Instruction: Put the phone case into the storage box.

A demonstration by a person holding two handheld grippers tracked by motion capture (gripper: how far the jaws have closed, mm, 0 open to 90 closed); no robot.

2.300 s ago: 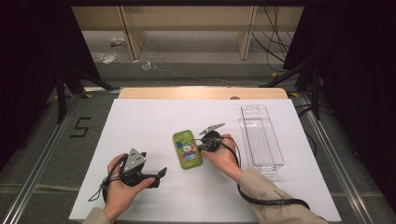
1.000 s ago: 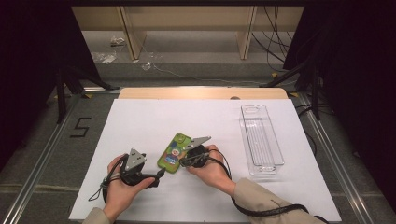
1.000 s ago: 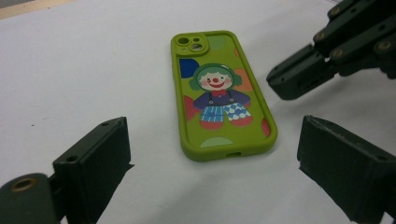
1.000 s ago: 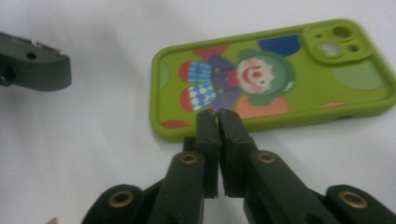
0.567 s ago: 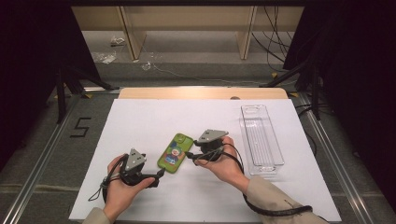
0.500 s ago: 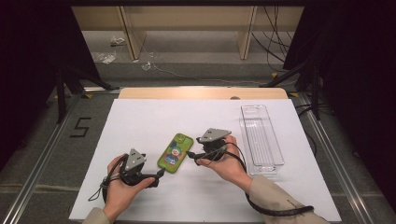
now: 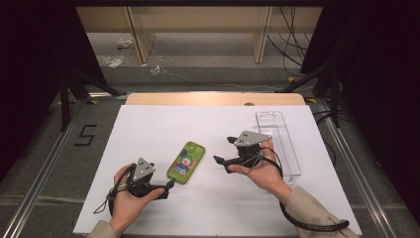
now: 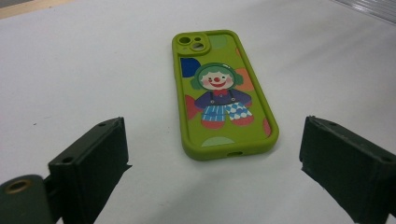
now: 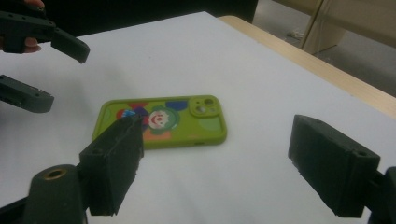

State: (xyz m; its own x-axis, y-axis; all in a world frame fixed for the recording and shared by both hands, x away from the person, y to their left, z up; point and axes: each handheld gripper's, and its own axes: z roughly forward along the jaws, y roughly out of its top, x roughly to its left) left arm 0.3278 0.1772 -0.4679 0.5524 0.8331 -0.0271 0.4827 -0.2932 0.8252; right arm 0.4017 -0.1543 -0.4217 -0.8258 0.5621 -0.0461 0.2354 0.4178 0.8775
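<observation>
A green phone case (image 7: 186,161) with a clown picture lies flat and slightly tilted on the white sheet (image 7: 148,129), camera hole at its far end. My left gripper (image 7: 167,190) rests just short of the case's near end, open, its jaws wider than the case (image 8: 222,93) ahead of them. My right gripper (image 7: 224,150) is lifted off the sheet to the right of the case, jaws pointing left at it. Its jaws have just been opening and nothing is between them. In the right gripper view the case (image 9: 161,122) lies beyond the open gripper (image 9: 219,135), with the left gripper (image 9: 56,74) behind it.
A long clear plastic tray (image 7: 277,141) lies on the right of the sheet, just behind my right hand. A wooden table edge (image 7: 213,99) runs along the far side. A "5" mark (image 7: 85,135) sits left of the sheet. A black cable (image 7: 312,225) trails from the right gripper.
The right gripper let go of the phone case, opened wide, and drew back to the right and upward. The case stayed tilted where it was left. The left gripper has not moved.
</observation>
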